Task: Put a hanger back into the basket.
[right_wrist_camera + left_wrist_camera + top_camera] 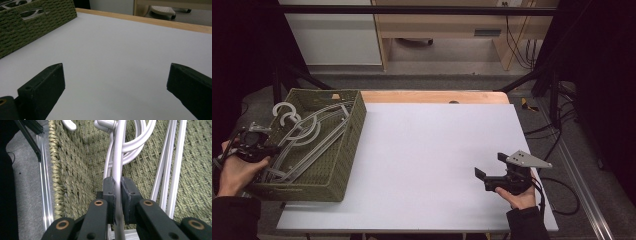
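A person sits at a white surface (432, 165) with a gripper in each hand. At the left stands a green woven basket (354, 125) holding a loose pile of pale plastic hangers (304, 135), their hooks toward the far end. The left gripper (117, 195) reaches into the near left corner of the basket, and its two jaws are pressed together on the thin rod of one hanger (119, 157), which runs straight up between the pads. The right gripper (492, 167) rests at the right side of the surface, well apart from the basket, with its jaws spread wide and nothing between them. The hangers look light, stiff and smooth, so the rod may slip or twist in the pads. They also lie crossed over one another, and the hooks could catch on a neighbour or on the weave as one is lifted. A hold on a straight arm near the hook seems the safest place, with a slow, level lift out of the basket.
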Available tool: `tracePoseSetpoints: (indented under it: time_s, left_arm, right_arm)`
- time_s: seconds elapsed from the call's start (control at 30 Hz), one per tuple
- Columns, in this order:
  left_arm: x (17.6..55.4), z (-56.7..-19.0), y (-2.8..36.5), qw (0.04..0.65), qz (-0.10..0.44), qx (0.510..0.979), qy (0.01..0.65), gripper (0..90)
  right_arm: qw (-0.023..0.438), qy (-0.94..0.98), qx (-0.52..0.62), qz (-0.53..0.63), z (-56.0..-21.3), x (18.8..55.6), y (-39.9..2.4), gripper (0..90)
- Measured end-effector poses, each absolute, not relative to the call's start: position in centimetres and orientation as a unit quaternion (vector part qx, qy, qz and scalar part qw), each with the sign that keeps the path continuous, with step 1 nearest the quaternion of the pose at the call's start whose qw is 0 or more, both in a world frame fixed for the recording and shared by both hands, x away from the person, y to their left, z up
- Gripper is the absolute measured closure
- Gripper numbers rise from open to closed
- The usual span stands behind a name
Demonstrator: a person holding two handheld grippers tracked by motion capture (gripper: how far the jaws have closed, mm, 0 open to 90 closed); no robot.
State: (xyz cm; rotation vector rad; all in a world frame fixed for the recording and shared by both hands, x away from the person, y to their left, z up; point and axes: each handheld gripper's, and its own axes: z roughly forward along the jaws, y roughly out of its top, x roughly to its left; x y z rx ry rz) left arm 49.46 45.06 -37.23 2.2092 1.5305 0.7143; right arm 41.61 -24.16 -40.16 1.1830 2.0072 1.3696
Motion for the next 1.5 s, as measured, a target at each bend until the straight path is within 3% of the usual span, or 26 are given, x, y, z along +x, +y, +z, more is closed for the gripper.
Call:
tracePoseSetpoints:
  time_s: [0.13,0.27,0.6,1.03,1.5]
  left_arm:
    - [49.7,-37.7,44.8,0.166,0.225,0.793,0.541,81.5]
    - [49.4,-37.9,44.8,0.164,0.225,0.796,0.538,73.7]
    - [47.9,-36.6,45.2,0.257,0.247,0.774,0.524,58.5]
    - [45.2,-35.2,39.7,0.436,0.25,0.735,0.455,28.9]
    - [43.3,-36.8,33.2,0.506,0.222,0.73,0.402,15.8]
  right_arm:
    - [0.218,0.724,0.427,0.496,-40.1,41.6,-24.3,1.9]
    - [0.218,0.725,0.426,0.495,-40.1,41.6,-24.3,1.9]
    - [0.216,0.723,0.428,0.498,-40.1,41.6,-24.2,1.9]
    - [0.22,0.717,0.426,0.505,-39.8,41.3,-24.4,1.6]
    - [0.223,0.706,0.428,0.519,-39.5,41.0,-24.8,1.4]
